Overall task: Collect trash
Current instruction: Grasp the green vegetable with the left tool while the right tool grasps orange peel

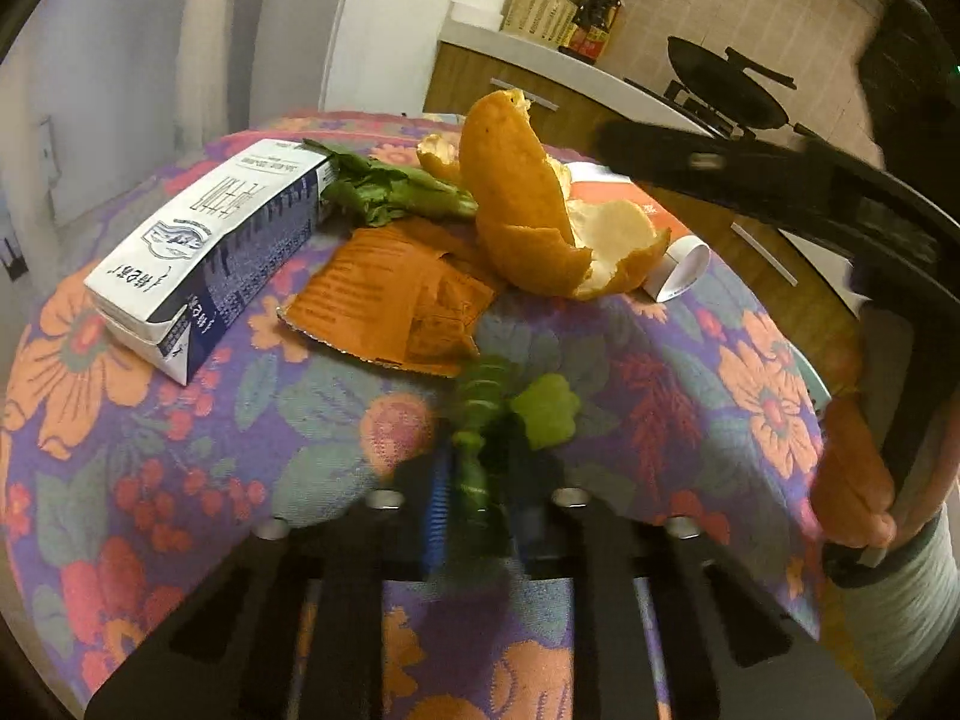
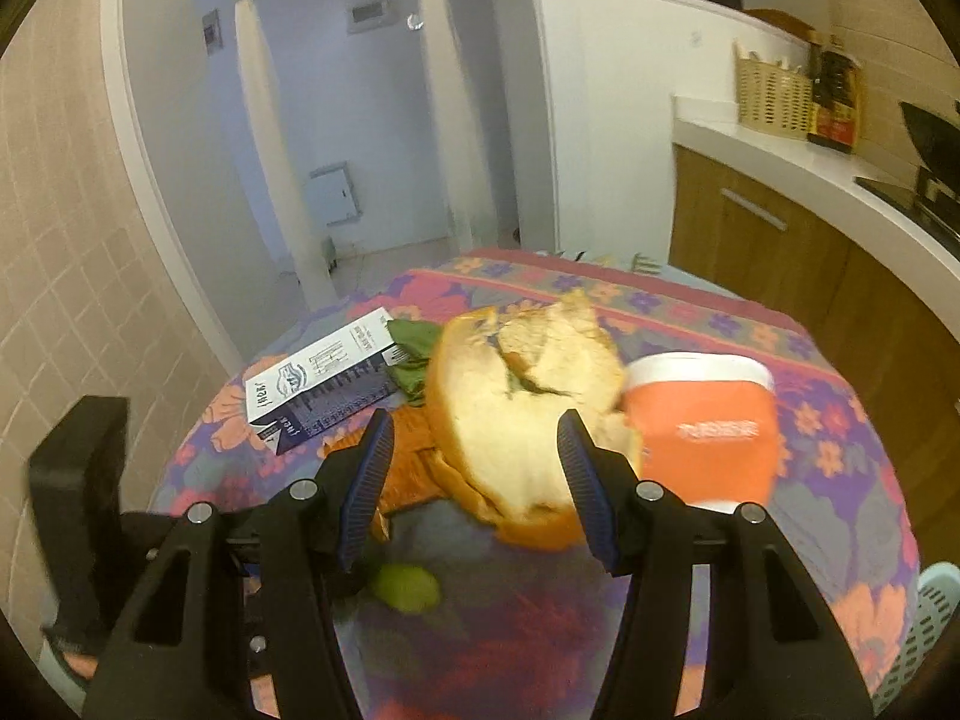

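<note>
Mostly, milk carton (image 1: 198,252) print stays illegible.

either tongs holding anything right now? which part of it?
Left tongs are shut on the green vegetable scrap, gripped at its near, stalk-like end. Right tongs stand open in front of the orange peel, holding nothing.

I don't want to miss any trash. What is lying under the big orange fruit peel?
Under the big orange fruit peel lies a torn orange paper wrapper on the floral tablecloth. Leafy green scraps sit behind it. Anything beneath its middle is hidden.
</note>
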The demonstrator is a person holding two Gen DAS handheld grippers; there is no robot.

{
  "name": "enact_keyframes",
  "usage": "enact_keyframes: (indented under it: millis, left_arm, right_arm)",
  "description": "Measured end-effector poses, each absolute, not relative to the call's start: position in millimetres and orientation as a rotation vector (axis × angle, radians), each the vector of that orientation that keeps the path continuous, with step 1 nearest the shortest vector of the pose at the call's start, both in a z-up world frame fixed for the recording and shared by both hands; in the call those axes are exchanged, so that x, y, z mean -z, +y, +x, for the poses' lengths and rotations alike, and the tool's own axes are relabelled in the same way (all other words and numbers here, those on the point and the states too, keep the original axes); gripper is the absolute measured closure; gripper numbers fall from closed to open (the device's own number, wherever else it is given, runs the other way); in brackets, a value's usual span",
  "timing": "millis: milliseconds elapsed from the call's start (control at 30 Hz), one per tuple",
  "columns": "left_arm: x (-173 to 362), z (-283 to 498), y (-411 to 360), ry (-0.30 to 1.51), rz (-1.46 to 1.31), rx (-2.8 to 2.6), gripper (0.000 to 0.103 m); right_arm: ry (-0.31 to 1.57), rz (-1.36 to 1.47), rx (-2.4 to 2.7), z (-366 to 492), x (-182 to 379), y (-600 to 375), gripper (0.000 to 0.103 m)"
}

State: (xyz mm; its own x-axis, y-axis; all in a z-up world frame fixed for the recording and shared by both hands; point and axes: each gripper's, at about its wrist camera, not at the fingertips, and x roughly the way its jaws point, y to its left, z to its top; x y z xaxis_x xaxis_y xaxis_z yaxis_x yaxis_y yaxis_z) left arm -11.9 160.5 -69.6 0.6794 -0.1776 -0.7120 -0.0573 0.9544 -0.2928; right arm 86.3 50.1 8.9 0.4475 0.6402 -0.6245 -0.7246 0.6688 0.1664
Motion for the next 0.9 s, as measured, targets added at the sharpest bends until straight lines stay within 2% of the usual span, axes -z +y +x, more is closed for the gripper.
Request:
enact_keyframes:
  millis: [100,200,367,400,433,567,900]
  left_arm:
    - [67,-16,165,0.79,-0.335,0.082,0.097]
    - [67,-22,169,0.765,-0.345,0.077,0.098]
    - [64,-25,165,0.745,-0.328,0.074,0.098]
    - [63,-25,165,0.74,-0.329,0.073,0.098]
    - [63,-25,165,0.737,-0.332,0.073,0.098]
    - [60,-29,168,0.719,-0.346,0.065,0.098]
    - [38,-44,169,0.647,-0.366,0.073,0.099]
  right_arm:
    - [0.724,-0.149,-0.854,91,-3,67,0.051]
    - [0.738,-0.16,-0.844,98,4,82,0.056]
    - [0.775,-0.174,-0.818,111,20,94,0.077]
    - [0.777,-0.172,-0.826,112,22,95,0.088]
    - [0.777,-0.174,-0.838,111,22,95,0.094]
    - [0.705,-0.196,-0.839,103,7,93,0.097]
    - [0.542,-0.102,-0.885,90,-53,46,0.098]
